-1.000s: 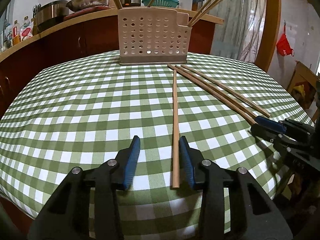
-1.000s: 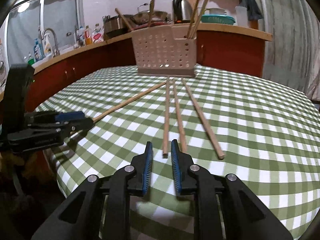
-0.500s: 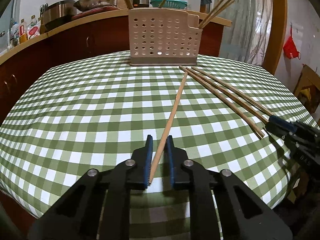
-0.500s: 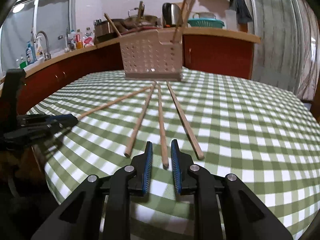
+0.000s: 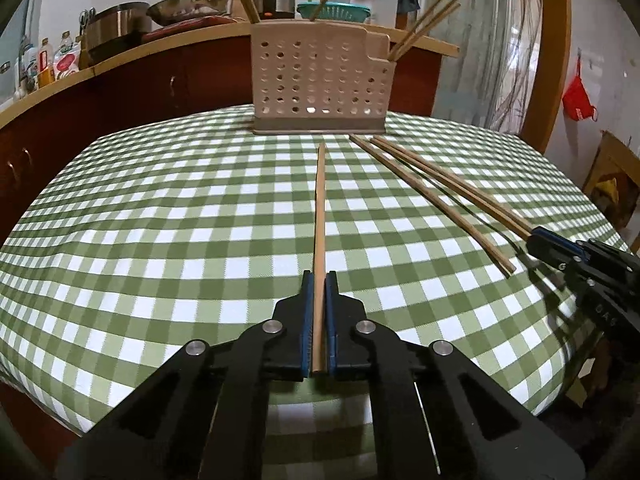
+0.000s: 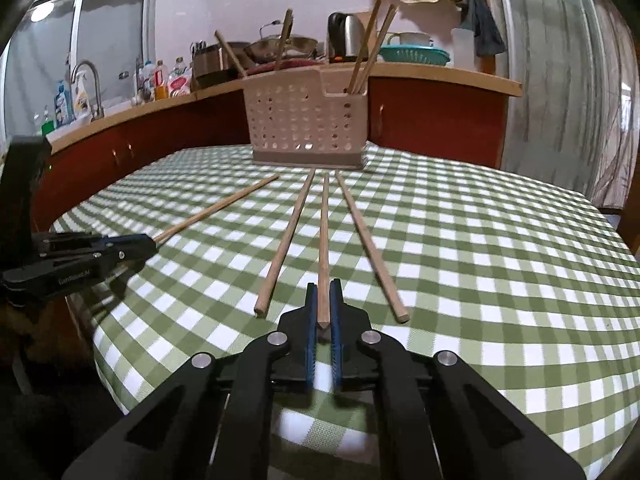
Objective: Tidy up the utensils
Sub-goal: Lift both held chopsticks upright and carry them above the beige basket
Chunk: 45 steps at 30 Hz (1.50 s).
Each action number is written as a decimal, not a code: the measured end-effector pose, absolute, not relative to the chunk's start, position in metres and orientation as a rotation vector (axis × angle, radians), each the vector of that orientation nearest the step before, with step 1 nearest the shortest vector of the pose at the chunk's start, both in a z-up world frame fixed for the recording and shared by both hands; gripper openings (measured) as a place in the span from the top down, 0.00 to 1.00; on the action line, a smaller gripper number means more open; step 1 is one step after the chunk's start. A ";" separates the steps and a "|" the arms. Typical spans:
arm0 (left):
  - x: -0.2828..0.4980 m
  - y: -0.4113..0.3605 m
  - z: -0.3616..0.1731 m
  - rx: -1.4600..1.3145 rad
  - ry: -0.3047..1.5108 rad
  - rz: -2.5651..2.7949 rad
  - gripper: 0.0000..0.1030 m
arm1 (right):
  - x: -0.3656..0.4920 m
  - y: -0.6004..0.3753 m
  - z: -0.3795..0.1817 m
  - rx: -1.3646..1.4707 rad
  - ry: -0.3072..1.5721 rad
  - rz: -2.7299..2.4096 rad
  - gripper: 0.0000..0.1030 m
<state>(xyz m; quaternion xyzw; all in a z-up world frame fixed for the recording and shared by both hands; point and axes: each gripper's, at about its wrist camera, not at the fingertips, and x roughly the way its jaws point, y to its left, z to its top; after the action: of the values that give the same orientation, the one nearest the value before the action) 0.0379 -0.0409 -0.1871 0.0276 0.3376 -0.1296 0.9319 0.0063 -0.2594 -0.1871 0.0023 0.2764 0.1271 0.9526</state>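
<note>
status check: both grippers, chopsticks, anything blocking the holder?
Left gripper shut on one chopstick. Right gripper around middle chopstick, grip unclear. Two more loose beside it. Path to utensil holder clear.

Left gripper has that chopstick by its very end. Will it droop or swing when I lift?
The chopstick looks like stiff wood, so it probably won't droop. The left gripper clamps only its near end, so the far tip may dip or pivot. It looks light.

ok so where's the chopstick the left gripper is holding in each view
Left wrist: chopstick runs up the centre from between the left gripper.
Right wrist: same chopstick lies at left, slanting from the left gripper.
Shared landmark: utensil holder.
</note>
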 end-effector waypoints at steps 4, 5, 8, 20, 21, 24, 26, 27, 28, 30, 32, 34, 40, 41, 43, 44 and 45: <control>0.037 -0.037 -0.176 0.046 0.659 -0.261 0.94 | 0.001 -0.260 -0.172 0.003 0.519 0.254 0.93; 0.036 -0.036 -0.173 0.043 0.648 -0.260 0.94 | 0.001 -0.261 -0.168 0.003 0.511 0.253 0.93; 0.034 -0.033 -0.161 0.040 0.612 -0.257 0.94 | -0.001 -0.261 -0.155 0.006 0.485 0.247 0.93; 0.025 -0.024 -0.102 0.026 0.497 -0.264 0.94 | -0.013 -0.263 -0.102 0.018 0.393 0.231 0.93; 0.024 -0.022 -0.098 0.022 0.491 -0.264 0.94 | -0.014 -0.262 -0.098 0.019 0.386 0.233 0.93; 0.022 -0.018 -0.083 0.007 0.467 -0.261 0.94 | -0.014 -0.261 -0.086 0.018 0.369 0.235 0.93; 0.022 -0.015 -0.073 0.000 0.449 -0.258 0.94 | -0.015 -0.261 -0.079 0.020 0.359 0.235 0.93; 0.022 -0.014 -0.070 -0.002 0.443 -0.257 0.94 | -0.015 -0.261 -0.075 0.020 0.355 0.234 0.93; 0.022 -0.013 -0.066 -0.004 0.437 -0.256 0.94 | -0.014 -0.261 -0.070 0.019 0.355 0.230 0.93; 0.023 -0.011 -0.059 -0.009 0.431 -0.259 0.94 | -0.012 -0.263 -0.063 0.025 0.355 0.226 0.93; 0.024 -0.009 -0.053 -0.011 0.427 -0.262 0.94 | -0.009 -0.264 -0.056 0.030 0.362 0.222 0.93; 0.028 -0.007 -0.050 -0.013 0.430 -0.265 0.94 | -0.005 -0.264 -0.053 0.032 0.373 0.219 0.93; 0.045 -0.004 -0.046 -0.019 0.457 -0.275 0.94 | 0.017 -0.264 -0.041 0.042 0.398 0.224 0.93; 0.048 -0.004 -0.046 -0.022 0.462 -0.277 0.94 | 0.020 -0.265 -0.039 0.047 0.400 0.226 0.93; 0.053 -0.003 -0.045 -0.022 0.468 -0.280 0.94 | 0.029 -0.264 -0.034 0.046 0.399 0.224 0.93; 0.056 -0.004 -0.044 -0.016 0.472 -0.279 0.94 | 0.033 -0.264 -0.033 0.049 0.399 0.225 0.93; 0.058 -0.004 -0.045 -0.013 0.476 -0.280 0.94 | 0.038 -0.264 -0.032 0.055 0.397 0.230 0.93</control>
<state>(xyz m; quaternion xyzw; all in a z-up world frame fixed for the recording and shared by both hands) 0.0584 -0.0041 -0.0445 -0.0064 0.2350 -0.1380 0.9621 0.0376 -0.2642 -0.0315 0.0273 0.1969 0.1140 0.9734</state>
